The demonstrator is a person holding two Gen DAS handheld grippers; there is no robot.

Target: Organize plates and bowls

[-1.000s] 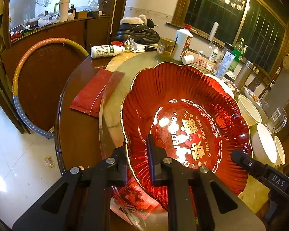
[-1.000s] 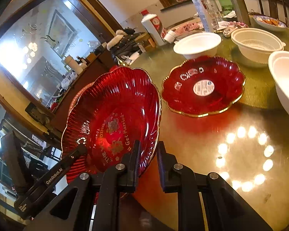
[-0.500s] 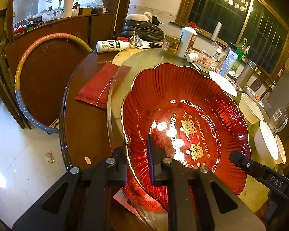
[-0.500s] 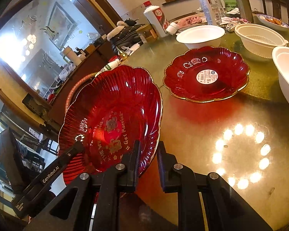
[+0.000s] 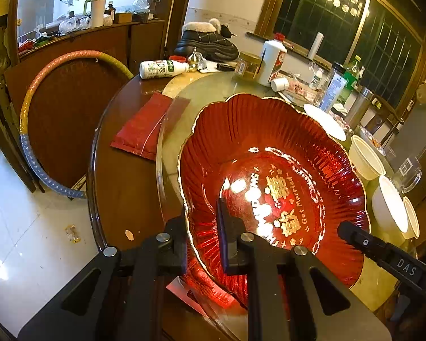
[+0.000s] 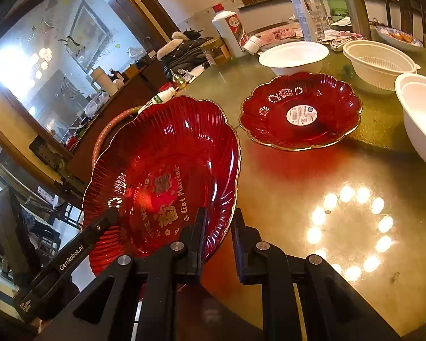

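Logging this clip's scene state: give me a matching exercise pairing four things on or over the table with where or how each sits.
Things:
1. red plate with gold lettering
2. red plate with a round sticker
3. white milk bottle
4. ribbed white bowl

States:
A. lying on its side
B. flat on the table, untouched
C. tilted, its rim clamped by the left gripper and the right gripper
D. upright beyond the sticker plate

Pairs: 1-C, 2-B, 3-A, 4-D

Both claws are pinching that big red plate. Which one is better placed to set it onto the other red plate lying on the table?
Probably the right claw. It grips the held red plate on the rim nearest the second red plate, with bare tabletop between. The left claw clamps the opposite rim, at the table's edge.
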